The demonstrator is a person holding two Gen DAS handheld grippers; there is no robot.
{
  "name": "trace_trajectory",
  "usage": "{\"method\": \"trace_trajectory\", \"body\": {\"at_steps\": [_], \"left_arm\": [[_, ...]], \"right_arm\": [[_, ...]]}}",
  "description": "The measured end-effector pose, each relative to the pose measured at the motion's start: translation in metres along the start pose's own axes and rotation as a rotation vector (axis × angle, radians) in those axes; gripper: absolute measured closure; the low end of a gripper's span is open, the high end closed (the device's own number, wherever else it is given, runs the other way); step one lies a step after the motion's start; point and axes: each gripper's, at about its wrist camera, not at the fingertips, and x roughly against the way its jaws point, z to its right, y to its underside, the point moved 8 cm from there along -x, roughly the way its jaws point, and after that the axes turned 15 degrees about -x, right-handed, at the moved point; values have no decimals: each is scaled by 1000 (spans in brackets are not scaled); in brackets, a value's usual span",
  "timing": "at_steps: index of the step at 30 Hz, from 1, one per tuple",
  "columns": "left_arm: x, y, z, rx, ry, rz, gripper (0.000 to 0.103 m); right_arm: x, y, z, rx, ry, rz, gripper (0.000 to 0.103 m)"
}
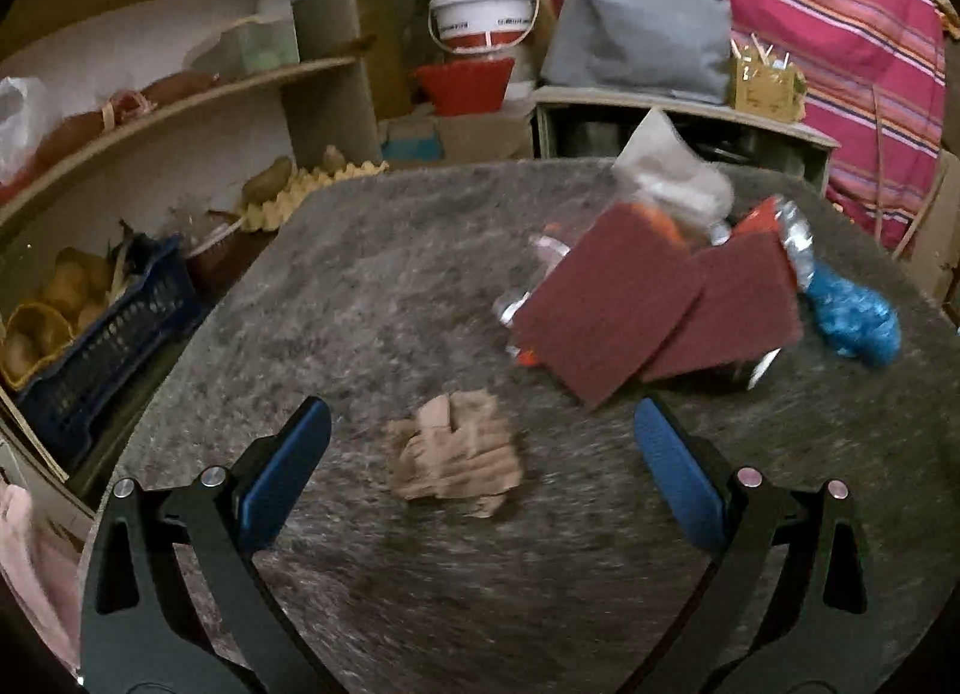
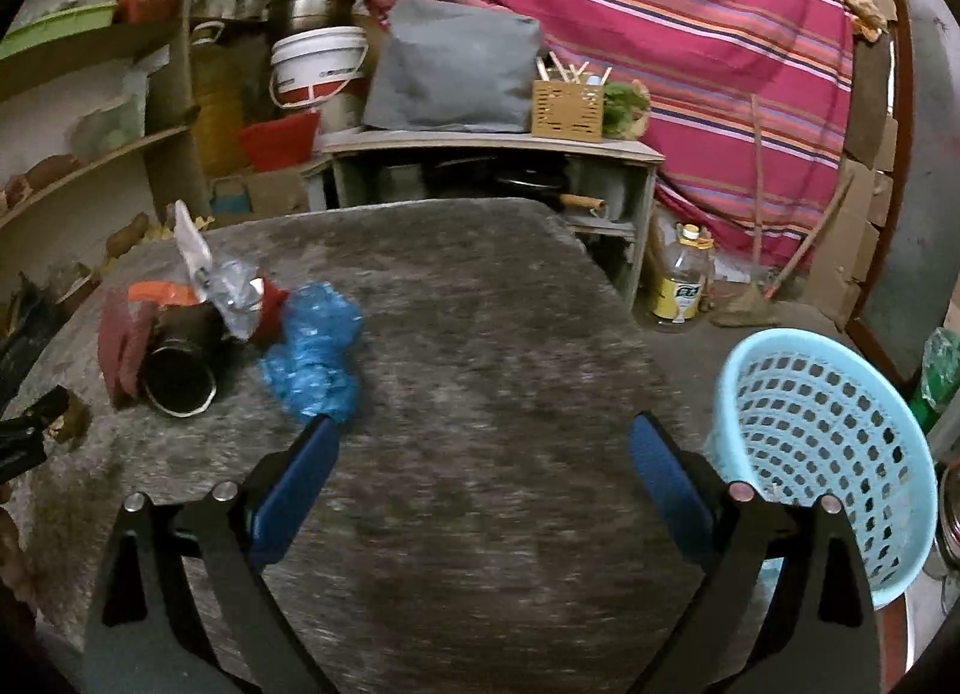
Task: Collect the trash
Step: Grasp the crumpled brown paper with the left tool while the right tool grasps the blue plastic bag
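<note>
L gripper (image 1: 480, 436) agape over 1 brown paper wad (image 1: 457, 461); R gripper (image 2: 483, 448) agape, empty; 1 basket (image 2: 840, 454).

A crumpled brown paper scrap (image 1: 456, 463) lies flat on the grey table (image 1: 390, 286), alone near its middle. At about two o'clock from it sits a heap of rubbish: two maroon scouring pads (image 1: 648, 304) leaning over a dark tin can (image 2: 180, 370) on its side, with clear and orange plastic wrappers (image 2: 231, 289) on top. A crumpled blue plastic bag (image 2: 315, 352) touches the heap's right side. A light-blue perforated basket (image 2: 834, 442) stands off the table's right edge.
</note>
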Motion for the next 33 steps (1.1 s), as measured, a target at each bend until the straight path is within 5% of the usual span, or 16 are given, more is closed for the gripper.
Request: {"method": "trace_trajectory", "body": {"at_steps": [8,14,25,33], "left_arm": [[-23,7,-7,62,97,-40,7],[-32,12,-4,66,144,-73,25],[-51,18,-10,13,139,-153,56],[-52,17,-7,-61,137,-156,57]], "right_arm": [[-14,11,-23,55,12,-32,8],[-23,12,-28,56,15,-48,8],[-41,4,-61,111,-19,-73,8],[-71,5,-80,158,-5,-159,9]]}}
